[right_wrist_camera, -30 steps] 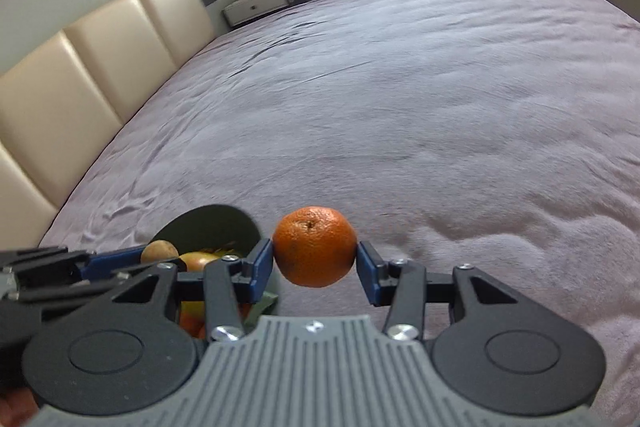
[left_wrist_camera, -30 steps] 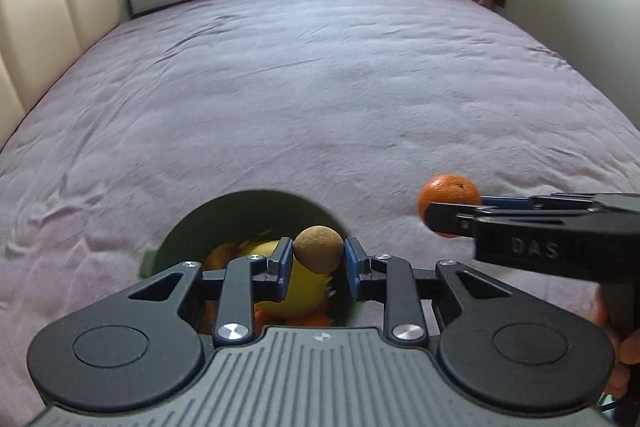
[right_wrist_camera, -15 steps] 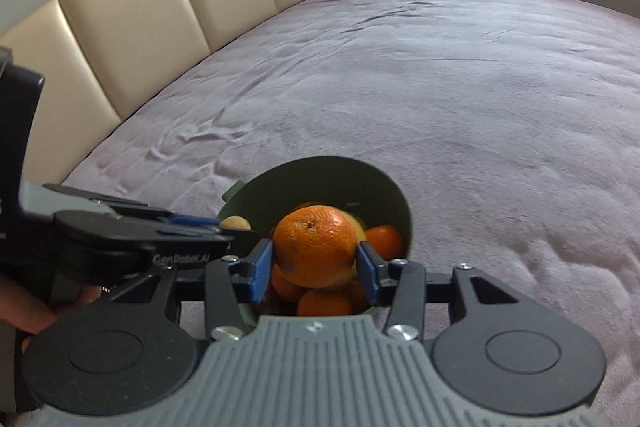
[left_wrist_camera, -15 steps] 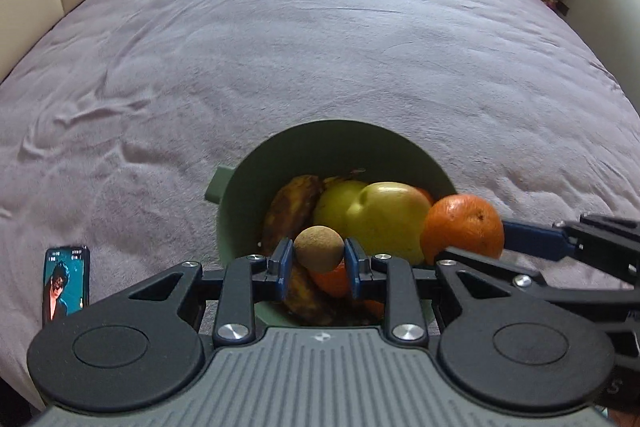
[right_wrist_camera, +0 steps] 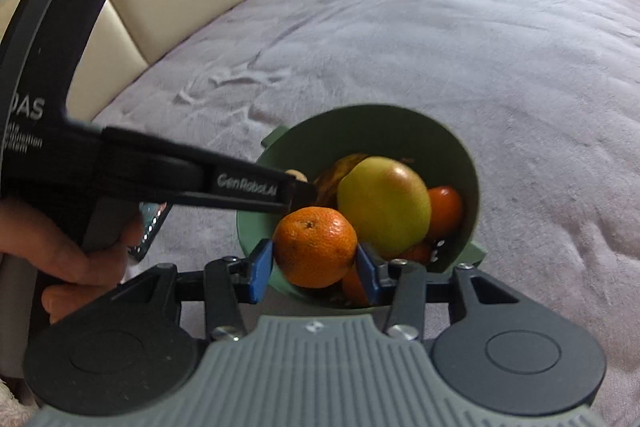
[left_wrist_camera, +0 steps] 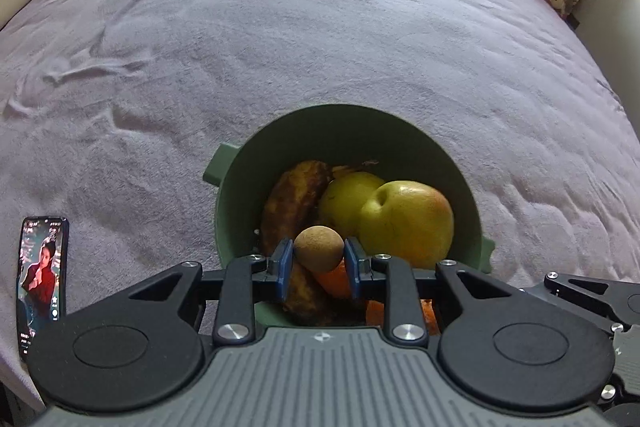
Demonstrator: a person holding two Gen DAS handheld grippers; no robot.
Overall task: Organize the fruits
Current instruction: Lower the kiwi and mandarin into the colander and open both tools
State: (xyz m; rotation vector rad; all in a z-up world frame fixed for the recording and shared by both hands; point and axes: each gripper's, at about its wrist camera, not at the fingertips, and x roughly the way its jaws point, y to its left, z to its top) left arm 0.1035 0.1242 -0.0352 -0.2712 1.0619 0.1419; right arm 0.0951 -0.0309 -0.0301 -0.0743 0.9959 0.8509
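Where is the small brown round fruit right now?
In the left wrist view, the small brown fruit is clamped in the left gripper, over the near side of the green bowl, beside the brown banana.

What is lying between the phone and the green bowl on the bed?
Nothing: only bare purple bedcover lies between the phone and the green bowl, as the left wrist view shows.
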